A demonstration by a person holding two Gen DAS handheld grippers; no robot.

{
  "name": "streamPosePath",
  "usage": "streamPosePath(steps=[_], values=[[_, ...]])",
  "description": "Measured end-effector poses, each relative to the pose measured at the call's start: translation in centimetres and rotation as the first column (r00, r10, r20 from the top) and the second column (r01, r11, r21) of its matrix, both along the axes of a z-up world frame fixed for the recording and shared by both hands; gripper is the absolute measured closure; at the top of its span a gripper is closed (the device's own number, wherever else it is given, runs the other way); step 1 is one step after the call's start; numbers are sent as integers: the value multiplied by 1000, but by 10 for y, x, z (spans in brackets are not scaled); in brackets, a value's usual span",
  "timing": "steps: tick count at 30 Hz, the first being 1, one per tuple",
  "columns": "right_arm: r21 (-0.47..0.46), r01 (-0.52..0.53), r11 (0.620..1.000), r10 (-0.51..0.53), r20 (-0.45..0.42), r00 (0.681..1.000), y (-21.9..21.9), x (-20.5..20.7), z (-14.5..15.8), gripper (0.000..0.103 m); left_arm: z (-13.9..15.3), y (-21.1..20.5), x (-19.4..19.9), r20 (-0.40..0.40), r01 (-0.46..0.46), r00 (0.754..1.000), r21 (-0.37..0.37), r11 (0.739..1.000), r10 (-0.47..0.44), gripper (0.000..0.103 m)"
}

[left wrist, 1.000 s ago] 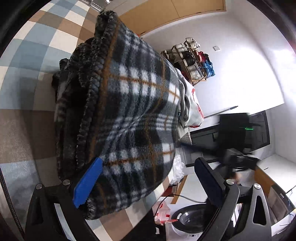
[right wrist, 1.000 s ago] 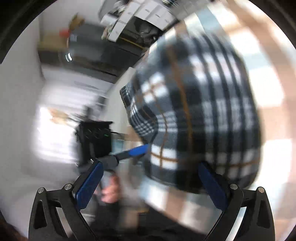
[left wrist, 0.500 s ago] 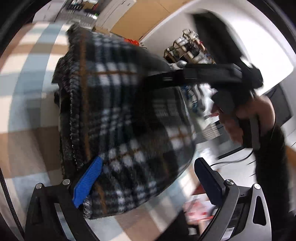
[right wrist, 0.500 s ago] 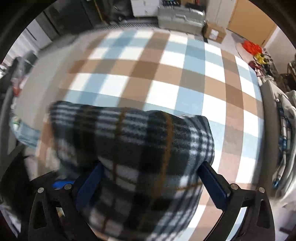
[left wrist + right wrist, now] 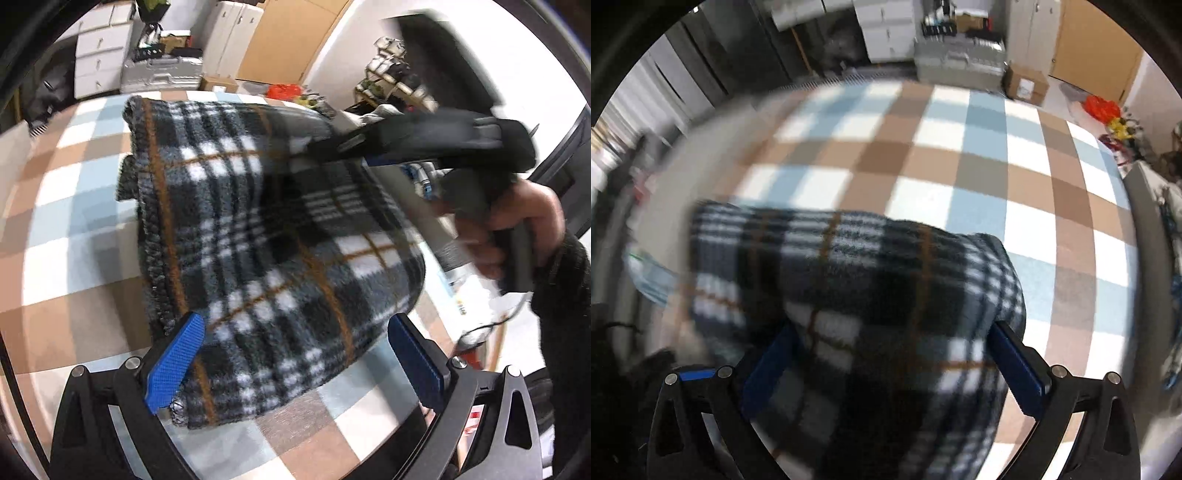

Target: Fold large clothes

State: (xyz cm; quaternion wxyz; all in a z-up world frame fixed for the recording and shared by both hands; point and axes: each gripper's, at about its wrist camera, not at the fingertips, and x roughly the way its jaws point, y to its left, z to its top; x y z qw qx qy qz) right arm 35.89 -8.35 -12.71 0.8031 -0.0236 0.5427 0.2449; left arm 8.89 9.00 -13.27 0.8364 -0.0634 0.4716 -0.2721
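Note:
A folded black, white and orange plaid fleece garment [image 5: 266,243] lies on the checkered tablecloth [image 5: 66,229]. My left gripper [image 5: 295,354] is open, its blue fingers [image 5: 173,365] straddling the near edge of the bundle. My right gripper [image 5: 890,365] is open too, its blue fingers [image 5: 1015,369] either side of the bundle's end; the plaid garment [image 5: 886,295] fills the lower half of that blurred view. In the left wrist view the right gripper's body and the hand holding it [image 5: 480,184] reach over the bundle's far right side.
The brown, blue and white checkered tablecloth [image 5: 960,166] spreads beyond the bundle. White drawers and a grey case [image 5: 162,70] stand behind the table, a cardboard box [image 5: 1027,85] and red items [image 5: 1104,107] at the far right, a cluttered shelf [image 5: 399,77] by the wall.
Both cameras swung round the bundle. The right gripper came over from the far side and now straddles the bundle's end. The left gripper stays at the near edge, open.

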Motion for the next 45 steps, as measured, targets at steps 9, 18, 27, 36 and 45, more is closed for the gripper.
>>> streamPosePath(steps=[9,18,27,36,45], values=[[498,-46,866,127,-131,983,-55,-59,20,0,26,1,-1,7,-35,999,-68,997,36,6],[692,56,720,173,-257,951,-55,-57,-38,0,49,14,54,-17,-60,998,-180,982,58,6],[644,-1,765,181,-214,960,-40,-68,-36,0,-11,5,98,-126,-97,988,-41,994,91,6],[520,-76,851,145,-93,985,-16,-87,-32,0,4,17,85,-153,-131,981,-78,988,118,6],[409,-89,908,21,166,986,-15,-129,-12,0,41,27,18,-43,-191,981,-106,976,188,6]])
